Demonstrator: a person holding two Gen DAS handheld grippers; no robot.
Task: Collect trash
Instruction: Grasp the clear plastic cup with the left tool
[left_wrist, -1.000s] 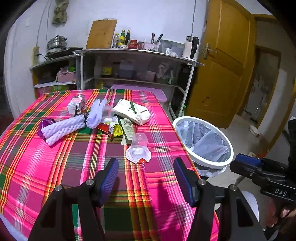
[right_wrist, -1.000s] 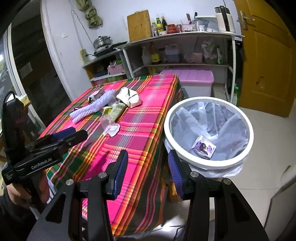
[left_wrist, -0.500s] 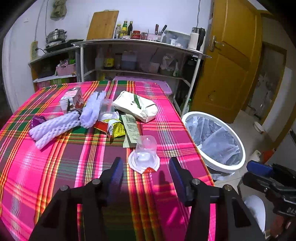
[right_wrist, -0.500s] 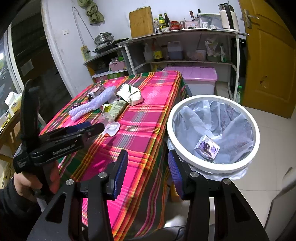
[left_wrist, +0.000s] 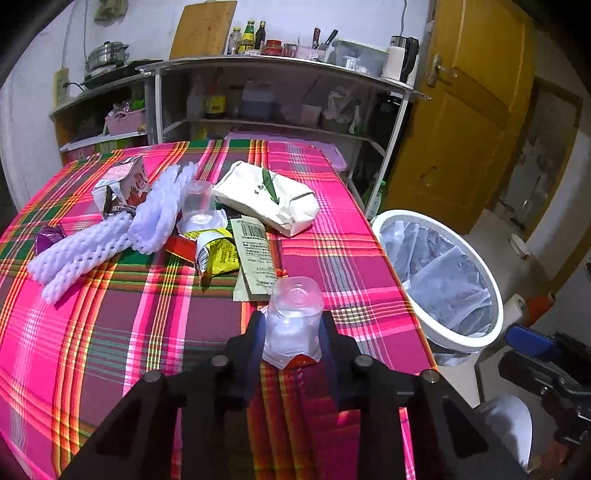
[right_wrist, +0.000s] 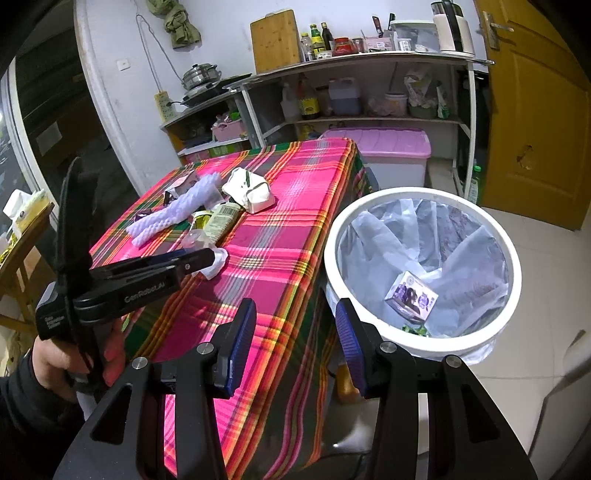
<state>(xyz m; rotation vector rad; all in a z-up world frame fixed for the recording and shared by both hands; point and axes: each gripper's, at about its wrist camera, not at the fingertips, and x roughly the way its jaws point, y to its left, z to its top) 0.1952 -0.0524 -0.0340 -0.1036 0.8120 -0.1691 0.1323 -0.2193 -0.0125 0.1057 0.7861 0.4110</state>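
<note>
Right at the table's near edge, an upturned clear plastic cup (left_wrist: 293, 317) with a peeled foil lid sits between the left gripper (left_wrist: 291, 341), whose jaws are closing, pads flanking its soft, ribbed walls. Beneath lies a pink plaid tablecloth (left_wrist: 110, 332), strewn with white foam netting (left_wrist: 85, 247), a yellow wrapper (left_wrist: 218, 254) and a white paper bag (left_wrist: 269, 197). Beside the table stands a round white bin (right_wrist: 421, 273) lined with thin plastic, a small purple box (right_wrist: 412, 297) inside. The right gripper (right_wrist: 295, 347) hangs parted and empty. "GenRobot.AI" marks the left tool.
</note>
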